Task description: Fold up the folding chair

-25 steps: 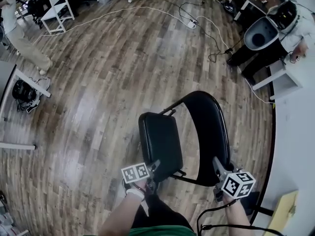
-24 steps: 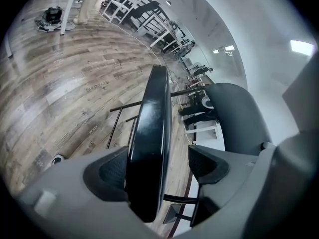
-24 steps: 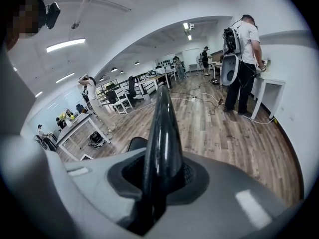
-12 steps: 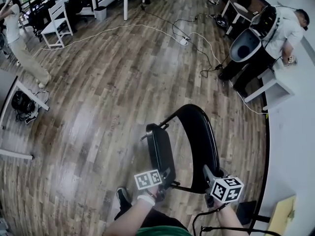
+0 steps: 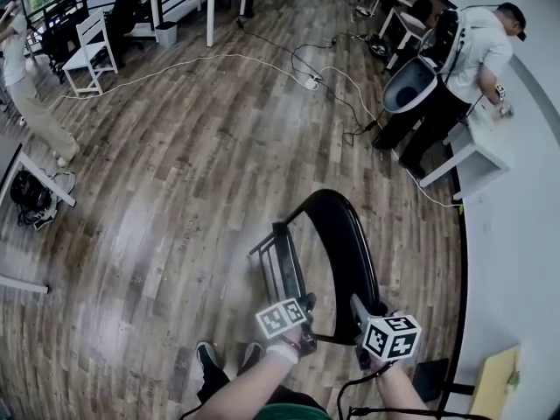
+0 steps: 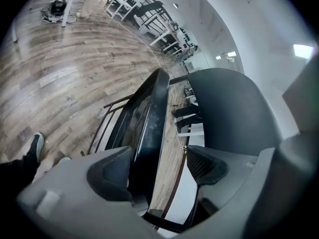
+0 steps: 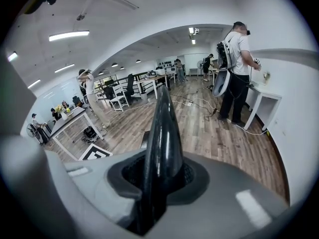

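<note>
R gripper (image 7: 158,178) clamped on backrest (image 7: 163,123) top edge, prob to steady the folding chair (image 5: 346,234) on the wood floor (image 5: 175,173) while the seat folds. L gripper (image 6: 158,168) jaws spread, seat (image 6: 147,126) edge btwn them, leaning on one pad only (other pad clear), so pushing, not pinching. Seat tipped near upright, just beside backrest; fold approx done.
</note>
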